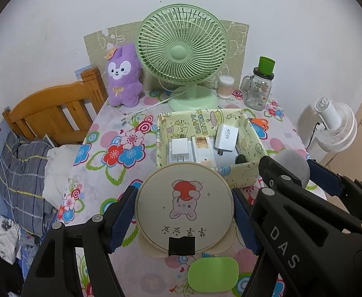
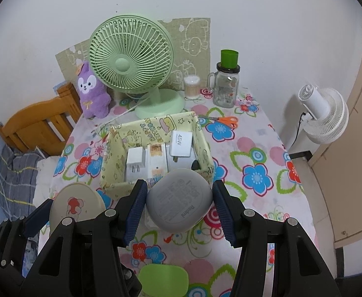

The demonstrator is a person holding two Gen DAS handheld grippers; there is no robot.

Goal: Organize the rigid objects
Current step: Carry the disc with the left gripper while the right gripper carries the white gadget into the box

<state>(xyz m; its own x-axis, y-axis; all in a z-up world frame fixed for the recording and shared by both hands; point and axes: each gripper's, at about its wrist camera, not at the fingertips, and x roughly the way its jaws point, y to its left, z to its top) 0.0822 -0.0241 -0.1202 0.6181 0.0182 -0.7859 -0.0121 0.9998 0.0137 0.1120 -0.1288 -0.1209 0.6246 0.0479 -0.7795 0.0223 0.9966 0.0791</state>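
A green pad [image 1: 213, 276] is lying nearest on the table. The left gripper [image 1: 184, 212] is clamping a round cream case [image 1: 184, 206], the right gripper [image 2: 179, 206] squeezing a grey earbud case [image 2: 179, 199], both before the yellow box [image 2: 111, 153] holding chargers [image 2: 181, 143].

Left gripper [image 1: 184, 209] clamps round cream mirror [image 1: 184, 204], bunny print up, above floral worktop [image 1: 111, 153]. Right gripper [image 1: 302, 173] beside it grips grey rounded case [image 1: 293, 164]. Yellow box [image 1: 252, 136] just past them holds white chargers [image 1: 226, 136]. Green fan [image 1: 182, 49], purple plush [image 1: 124, 74], glass jar [image 1: 259, 91] behind.
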